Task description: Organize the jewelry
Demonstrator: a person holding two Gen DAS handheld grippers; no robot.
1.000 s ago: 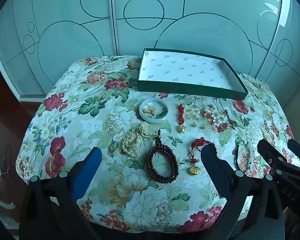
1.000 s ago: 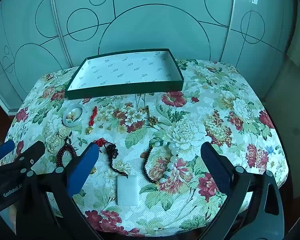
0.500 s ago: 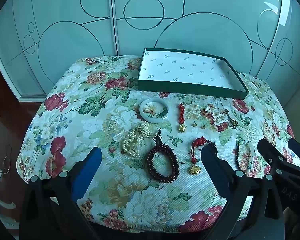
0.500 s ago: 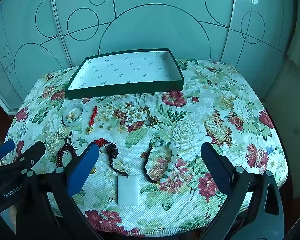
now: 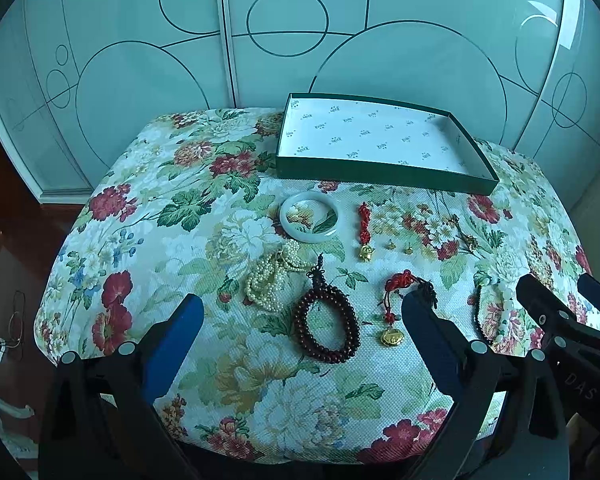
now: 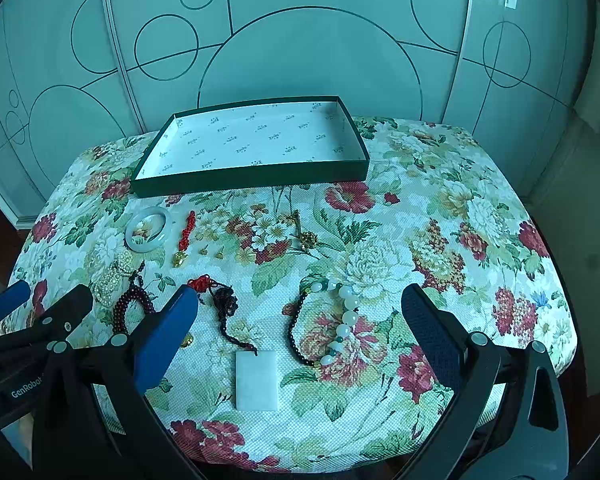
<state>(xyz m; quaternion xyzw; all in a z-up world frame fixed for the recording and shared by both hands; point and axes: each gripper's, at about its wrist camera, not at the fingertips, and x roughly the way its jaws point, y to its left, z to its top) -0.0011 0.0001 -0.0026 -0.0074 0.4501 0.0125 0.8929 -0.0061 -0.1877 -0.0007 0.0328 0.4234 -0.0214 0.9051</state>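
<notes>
Dark bead bracelet (image 5: 326, 326) lies between left tool (image 5: 300, 340) fingers

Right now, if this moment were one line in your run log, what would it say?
phase: start | left gripper: open, holding nothing | right gripper: open, holding nothing | green tray: no jewelry inside | dark bead bracelet, white rectangular pendant: on floral tablecloth

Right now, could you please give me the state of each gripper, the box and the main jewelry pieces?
left gripper: open, holding nothing
right gripper: open, holding nothing
green box: lidless, nothing inside
jade bangle: flat on cloth
dark bead bracelet: coiled on cloth
white pendant: flat, cord attached
</notes>
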